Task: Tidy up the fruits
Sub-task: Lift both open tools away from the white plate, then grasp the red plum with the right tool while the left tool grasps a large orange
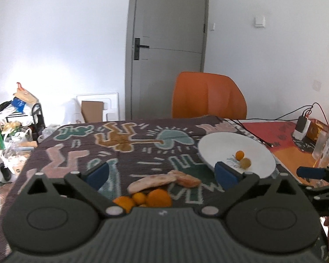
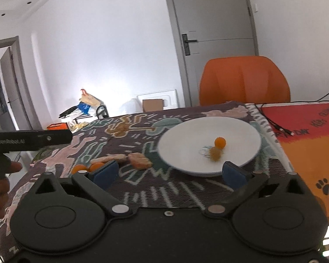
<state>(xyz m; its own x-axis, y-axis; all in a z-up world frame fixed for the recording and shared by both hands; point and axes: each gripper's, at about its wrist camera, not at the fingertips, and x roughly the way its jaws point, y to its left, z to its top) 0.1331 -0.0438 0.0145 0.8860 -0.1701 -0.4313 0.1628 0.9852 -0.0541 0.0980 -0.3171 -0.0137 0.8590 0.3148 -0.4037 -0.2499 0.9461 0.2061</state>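
White plate [image 2: 209, 131] on patterned cloth [image 2: 177, 188] holds two small orange fruits [image 2: 220, 142], touching. More oranges [image 1: 142, 198] lie beside pale pastry-like pieces [image 1: 155, 180]. Left gripper [image 1: 162, 173] and right gripper [image 2: 170, 173] both spread wide, holding nothing

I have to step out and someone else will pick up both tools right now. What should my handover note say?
Left tool: open, empty, raised over the loose fruit near the table's front edge.
Right tool: open, empty, in front of the white plate.
Done: two small orange fruits sit together on the plate.
Left: several orange fruits lie on the patterned cloth just ahead of the left tool, with two pale elongated pieces beside them; what those are is unclear. All are outside the plate.
Likely next: pick the loose oranges with the left tool and carry them to the plate.
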